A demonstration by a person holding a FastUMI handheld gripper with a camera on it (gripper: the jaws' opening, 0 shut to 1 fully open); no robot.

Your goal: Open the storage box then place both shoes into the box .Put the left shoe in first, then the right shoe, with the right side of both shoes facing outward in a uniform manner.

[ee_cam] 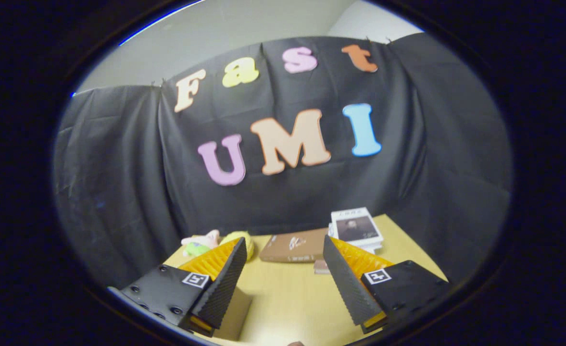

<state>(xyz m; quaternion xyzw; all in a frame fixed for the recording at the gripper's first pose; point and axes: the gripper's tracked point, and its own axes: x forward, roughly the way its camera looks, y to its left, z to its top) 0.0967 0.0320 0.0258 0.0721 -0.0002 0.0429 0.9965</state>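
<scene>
Gripper (pixel 283 262) fingers apart, bare table (pixel 287 298) between, perhaps books (pixel 292 245) beyond.

Cardboard box (pixel 232 312) (behind one finger) mostly hidden.

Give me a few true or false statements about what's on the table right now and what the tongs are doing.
1. The tongs are open with nothing between them. True.
2. A brown book lies flat on the table beyond the tongs. True.
3. A shoe is clamped in the tongs. False: they hold nothing.
4. The soft toys sit on top of the stack of books. False: they lie on the table, on the brown book's other side.
5. The white-covered book tops a stack. True.
</scene>
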